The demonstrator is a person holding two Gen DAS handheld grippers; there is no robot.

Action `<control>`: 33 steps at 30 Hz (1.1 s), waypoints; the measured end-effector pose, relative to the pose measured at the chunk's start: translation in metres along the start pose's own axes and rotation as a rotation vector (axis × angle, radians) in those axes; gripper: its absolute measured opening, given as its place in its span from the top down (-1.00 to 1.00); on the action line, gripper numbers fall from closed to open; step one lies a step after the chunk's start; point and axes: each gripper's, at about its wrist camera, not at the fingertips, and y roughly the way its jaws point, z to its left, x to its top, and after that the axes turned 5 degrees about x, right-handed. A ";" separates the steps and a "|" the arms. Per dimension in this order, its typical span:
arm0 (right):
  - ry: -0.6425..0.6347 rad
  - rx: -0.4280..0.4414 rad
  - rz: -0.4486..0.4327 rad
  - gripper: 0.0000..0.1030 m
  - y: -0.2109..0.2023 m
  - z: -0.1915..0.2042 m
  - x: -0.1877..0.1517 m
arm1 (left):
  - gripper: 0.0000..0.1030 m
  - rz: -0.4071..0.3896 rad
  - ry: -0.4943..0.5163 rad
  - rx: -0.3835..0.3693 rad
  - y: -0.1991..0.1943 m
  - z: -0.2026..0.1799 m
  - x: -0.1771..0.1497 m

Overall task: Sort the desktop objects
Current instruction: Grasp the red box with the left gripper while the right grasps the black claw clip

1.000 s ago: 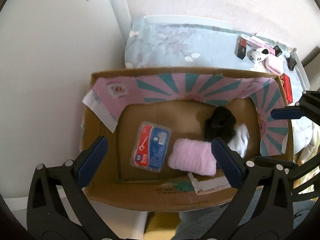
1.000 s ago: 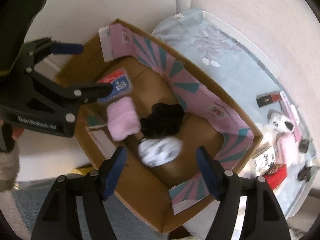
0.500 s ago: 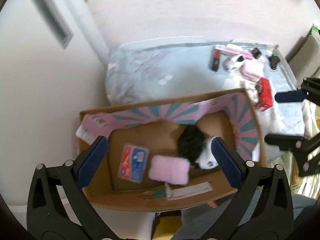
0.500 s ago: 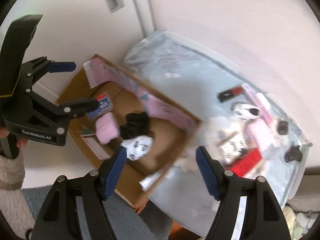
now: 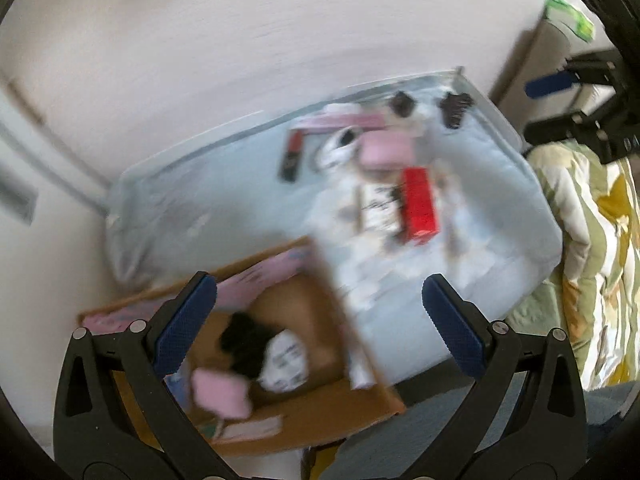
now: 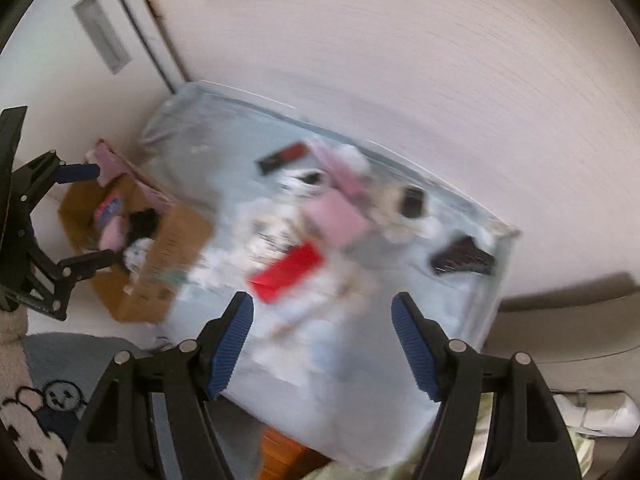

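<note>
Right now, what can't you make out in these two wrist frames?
- Print on the red box: both views, motion blur.
- White clutter around the red box, right wrist view: smeared, not identifiable.
- Blue-and-red packet in the cardboard box: mostly behind the left gripper's finger in the left view, too small in the right.
- Dark clip-like item near the table's far corner: blurred in both views.

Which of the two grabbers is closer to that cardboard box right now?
Left. The left gripper hangs over the cardboard box, jaws open and empty. The right gripper is further off, over the blue-covered table beside the box, also open and empty.
</note>
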 end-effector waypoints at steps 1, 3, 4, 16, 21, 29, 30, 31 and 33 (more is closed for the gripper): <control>-0.006 -0.011 0.007 -0.31 0.000 -0.008 -0.002 | -0.99 0.002 0.009 -0.012 0.005 -0.011 0.007; -0.025 -0.027 0.022 -0.31 0.001 -0.028 -0.007 | -0.99 0.002 0.016 -0.033 0.014 -0.027 0.016; -0.033 -0.023 0.027 -0.31 0.002 -0.038 -0.009 | -0.99 0.003 0.015 -0.045 0.021 -0.037 0.022; -0.252 -0.029 0.123 -0.31 0.065 -0.136 -0.015 | -0.99 0.061 0.020 0.013 0.109 -0.105 0.057; -0.333 -0.034 0.162 -0.31 0.108 -0.164 -0.005 | -0.99 0.106 0.003 0.065 0.140 -0.114 0.054; -0.494 -0.032 0.228 -0.31 0.162 -0.170 0.007 | -0.92 0.122 -0.019 0.090 0.158 -0.115 0.055; -0.503 -0.026 0.234 -0.31 0.165 -0.170 0.008 | -0.91 0.127 -0.018 0.087 0.160 -0.115 0.055; -0.514 -0.020 0.238 -0.31 0.168 -0.170 0.009 | -0.85 0.131 -0.017 0.085 0.162 -0.115 0.055; -0.538 -0.003 0.246 -0.31 0.171 -0.167 0.010 | -0.72 0.141 -0.012 0.077 0.165 -0.116 0.054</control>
